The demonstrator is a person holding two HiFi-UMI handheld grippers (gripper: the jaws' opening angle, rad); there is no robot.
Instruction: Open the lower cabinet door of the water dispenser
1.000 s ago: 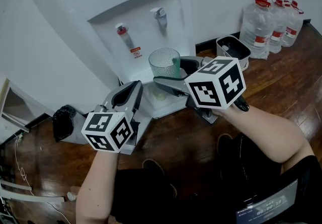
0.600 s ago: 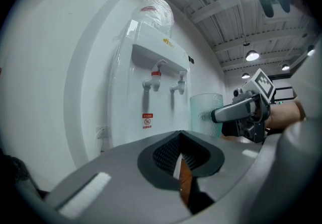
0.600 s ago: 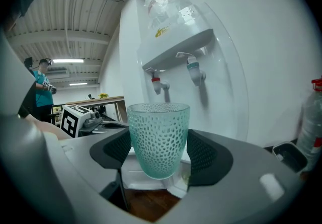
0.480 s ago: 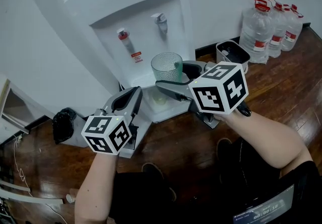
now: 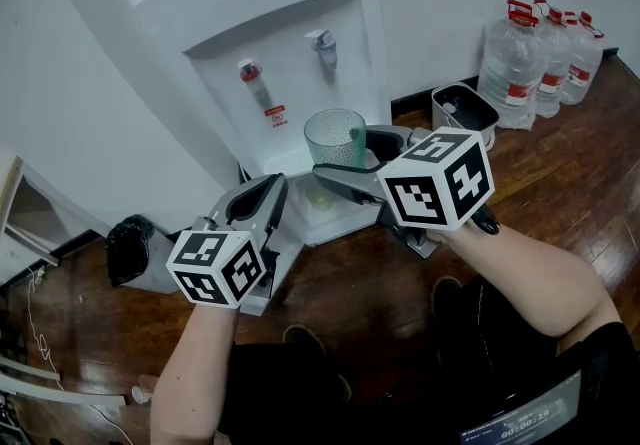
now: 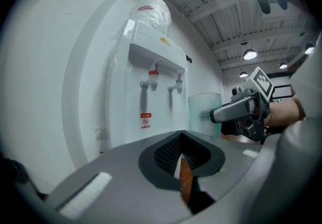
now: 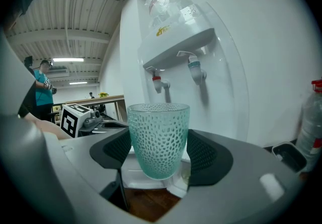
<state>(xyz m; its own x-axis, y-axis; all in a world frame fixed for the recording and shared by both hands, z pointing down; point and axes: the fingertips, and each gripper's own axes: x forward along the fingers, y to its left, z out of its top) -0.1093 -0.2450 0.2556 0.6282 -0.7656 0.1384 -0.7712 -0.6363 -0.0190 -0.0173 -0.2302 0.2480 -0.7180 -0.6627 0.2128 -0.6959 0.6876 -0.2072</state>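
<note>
White plastic makes up the whole front of the water dispenser, with a red tap and a blue tap over a drip tray. The lower cabinet door sits below that tray, down near the wood floor, and from the head view its face is mostly hidden. A white panel juts out from the dispenser's foot just under the left gripper. It may be that door standing ajar, though this cannot be told for sure. The left gripper's jaws have just been opening and now stand parted by a narrow slit, with nothing between them. The right gripper is clamped on a dimpled teal glass, held upright in front of the taps. The door is probably a light, stiff sheet on side hinges, perhaps kept shut by a weak catch. Its smooth face would likely slip under the pads, so the best hold is the free edge or any recessed pull opposite the hinge, drawn gently outward. A hard tug might shift the dispenser, and the glass in the other hand looks fragile.
</note>
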